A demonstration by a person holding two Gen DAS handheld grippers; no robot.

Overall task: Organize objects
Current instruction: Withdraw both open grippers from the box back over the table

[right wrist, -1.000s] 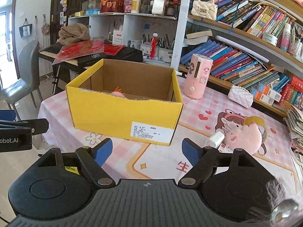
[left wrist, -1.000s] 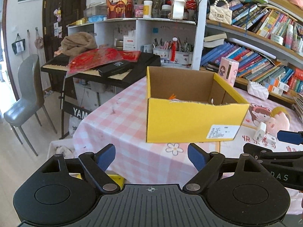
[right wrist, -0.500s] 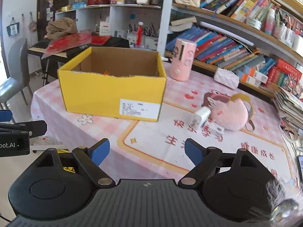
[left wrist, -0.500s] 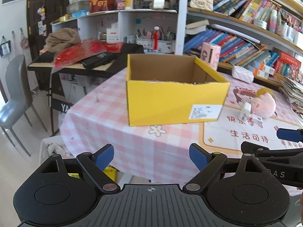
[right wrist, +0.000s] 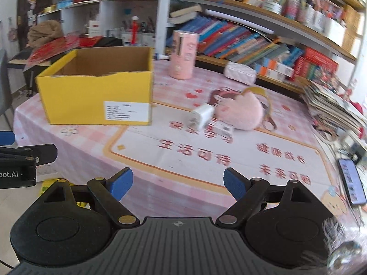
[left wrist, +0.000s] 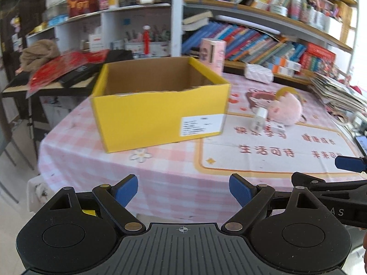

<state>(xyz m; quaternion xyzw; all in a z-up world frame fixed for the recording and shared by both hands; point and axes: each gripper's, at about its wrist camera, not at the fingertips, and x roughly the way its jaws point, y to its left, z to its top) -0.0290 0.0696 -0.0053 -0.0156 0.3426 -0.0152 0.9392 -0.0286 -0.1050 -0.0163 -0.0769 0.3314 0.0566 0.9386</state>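
An open yellow cardboard box (left wrist: 158,114) (right wrist: 96,96) stands on the pink checked tablecloth (left wrist: 165,178). To its right lie a white charger plug (right wrist: 201,116) (left wrist: 259,120), a small white box (right wrist: 223,129) and pink fluffy earmuffs (right wrist: 240,112) (left wrist: 286,110). A pink cylinder (right wrist: 183,55) stands behind them. My left gripper (left wrist: 183,189) is open and empty, short of the table's near edge. My right gripper (right wrist: 177,183) is open too, with nothing between its fingers, over the near part of the table.
A white quilted pouch (right wrist: 239,75) lies by the bookshelf (right wrist: 263,41). A stack of magazines (right wrist: 332,107) and a phone (right wrist: 351,181) sit at the right edge. A keyboard piano (left wrist: 57,78) with red paper stands left of the table.
Both grippers have swung to the right and drawn back a little from the box; it now sits further left in both views, and the earmuffs and plug have come toward the centre.
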